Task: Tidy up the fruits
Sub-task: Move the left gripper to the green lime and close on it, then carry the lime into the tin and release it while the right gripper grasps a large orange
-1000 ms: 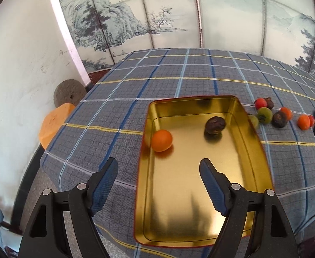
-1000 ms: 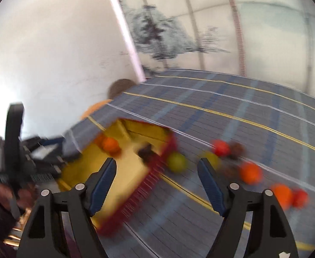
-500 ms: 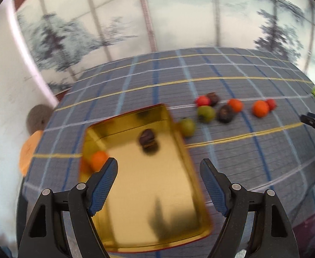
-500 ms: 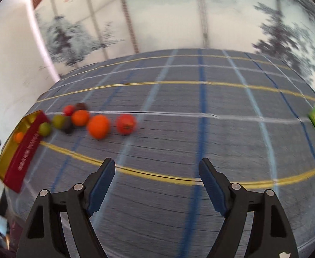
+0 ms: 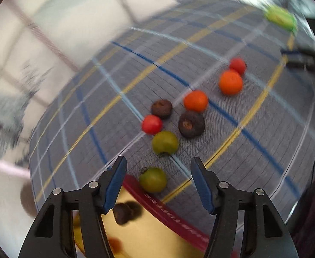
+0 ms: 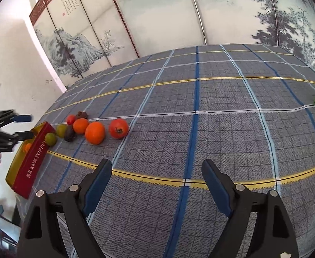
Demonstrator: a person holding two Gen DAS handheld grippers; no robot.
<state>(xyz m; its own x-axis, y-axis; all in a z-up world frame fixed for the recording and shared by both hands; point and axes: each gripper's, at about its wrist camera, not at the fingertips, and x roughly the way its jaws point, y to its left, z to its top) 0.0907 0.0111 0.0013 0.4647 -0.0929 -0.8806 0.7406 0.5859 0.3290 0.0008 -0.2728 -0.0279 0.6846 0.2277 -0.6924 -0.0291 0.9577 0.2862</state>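
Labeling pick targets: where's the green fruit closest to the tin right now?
In the left wrist view, the green fruit lies on the plaid cloth against the tin's red rim, between the open left gripper's fingers, just below a second green fruit.

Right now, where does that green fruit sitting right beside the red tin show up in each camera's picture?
Left wrist view: the green fruit lies low in the middle, between the left tongs, against the red tin.
Right wrist view: far left, small, touching the tin's red wall.
Shared landmark: the tin's red wall with printed lettering.
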